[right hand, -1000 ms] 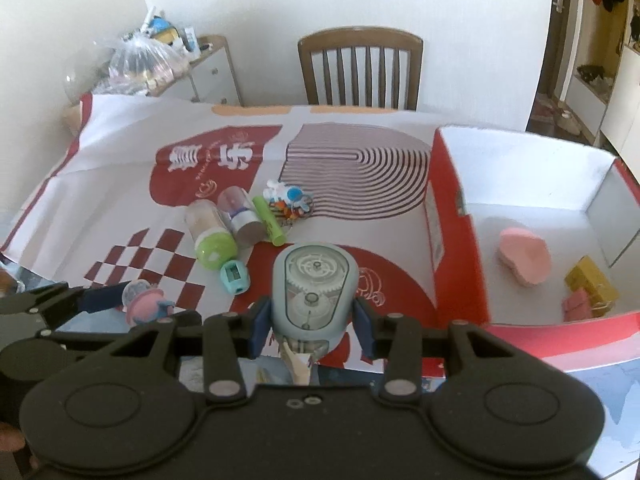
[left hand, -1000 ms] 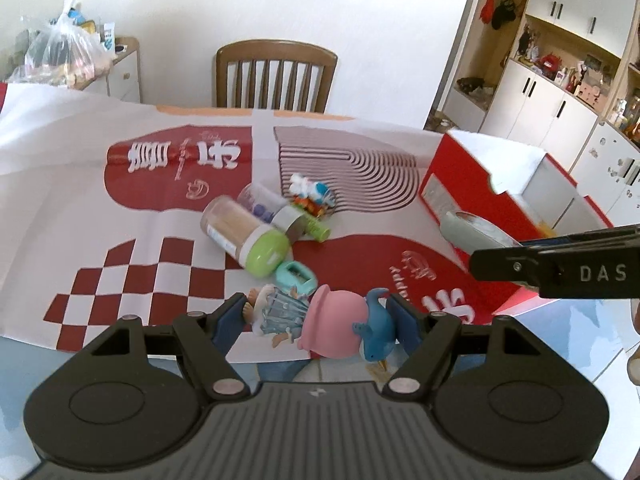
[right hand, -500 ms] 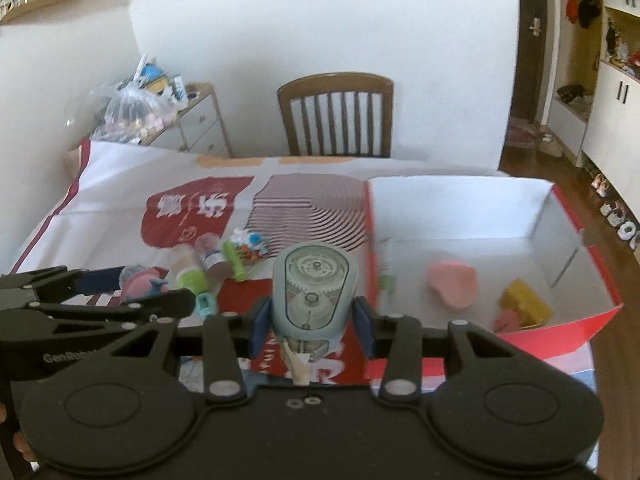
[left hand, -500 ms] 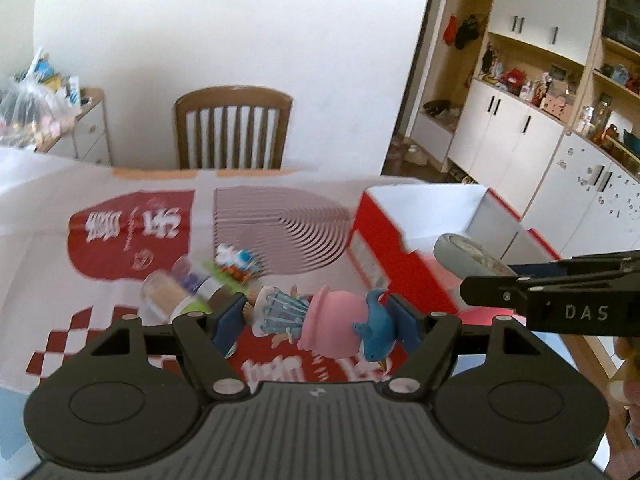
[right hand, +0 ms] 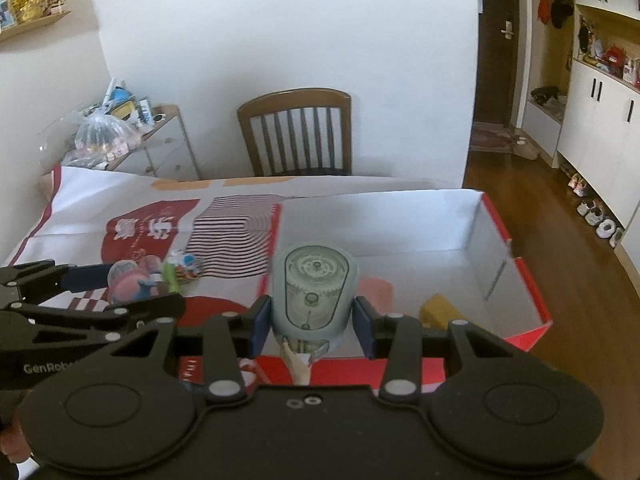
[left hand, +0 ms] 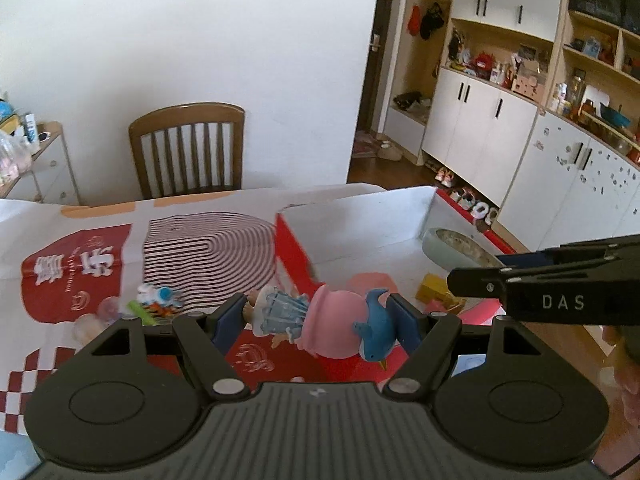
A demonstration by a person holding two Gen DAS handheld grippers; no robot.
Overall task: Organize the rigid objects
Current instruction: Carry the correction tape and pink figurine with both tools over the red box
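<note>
Red-walled box [right hand: 516,268] now fills more of both views, as left tongs [left hand: 318,318] clamped on the figurine [left hand: 320,320] and right tongs [right hand: 314,320] clamped on the grey-blue dispenser [right hand: 314,292] have moved toward it.

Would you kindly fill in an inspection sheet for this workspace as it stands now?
Surface: table under a red-and-white printed cloth.
Job's things: pink-hatted figurine and grey-blue tape dispenser both held; pink piece and yellow block lie in the red box.
Clutter: small toys and bottles on the cloth, blurred.
Grippers: left hand-held gripper shut on the figurine; right hand-held gripper shut on the dispenser.
Cables: nothing seen.
Surroundings: wooden chair, white cabinets.
</note>
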